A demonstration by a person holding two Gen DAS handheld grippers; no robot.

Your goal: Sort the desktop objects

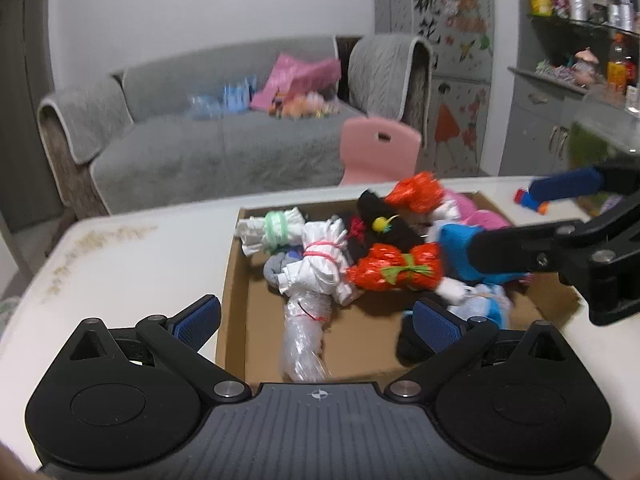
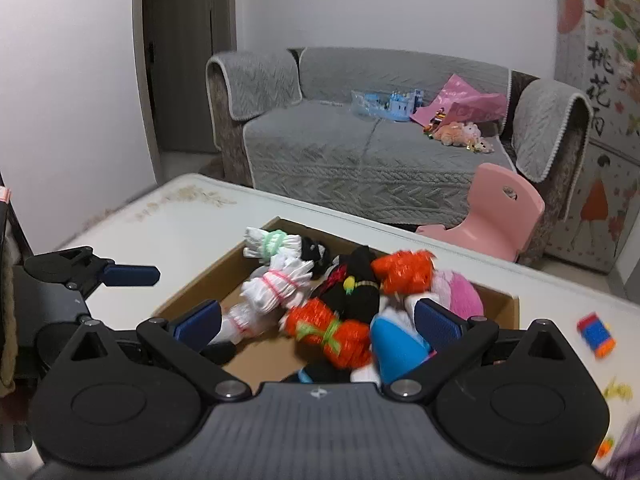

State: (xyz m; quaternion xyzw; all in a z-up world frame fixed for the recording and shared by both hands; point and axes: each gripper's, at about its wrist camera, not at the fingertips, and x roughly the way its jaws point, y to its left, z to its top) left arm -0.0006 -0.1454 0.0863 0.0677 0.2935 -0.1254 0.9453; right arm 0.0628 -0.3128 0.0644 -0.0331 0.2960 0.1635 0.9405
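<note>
A brown cardboard box (image 1: 236, 280) sits on a white table (image 1: 140, 264), close to the table's far edge, and it is full of little bundles. The left gripper (image 1: 316, 322) hangs over the near side of the box with its two blue pads wide apart and nothing between them. The right gripper (image 2: 316, 320) hangs over the near side of the box too, and its blue pads are also wide apart and hold nothing. In the left wrist view the right gripper reaches in from the right side of the picture, over the right part of the box. In the box, a white bundle tied with green string (image 1: 272, 232) lies in the far left corner. Just beside it is a white bundle tied with pink string (image 1: 320, 264). A clear plastic bundle (image 1: 302, 340) lies near the front wall of the box. An orange bundle with a green tie (image 1: 396, 268) lies in the middle, touching a black bundle (image 1: 384, 220) behind it. Another orange bundle (image 1: 418, 192) sticks up near the far wall. A blue bundle (image 2: 394, 344) is at the right side, and a pink fuzzy one (image 2: 460, 292) is at the far right corner. A small red, blue and orange toy (image 2: 596, 334) lies on the table outside the box, near the right edge. Behind the table are a pink chair (image 2: 492, 216) and a grey sofa (image 2: 360, 160).
</note>
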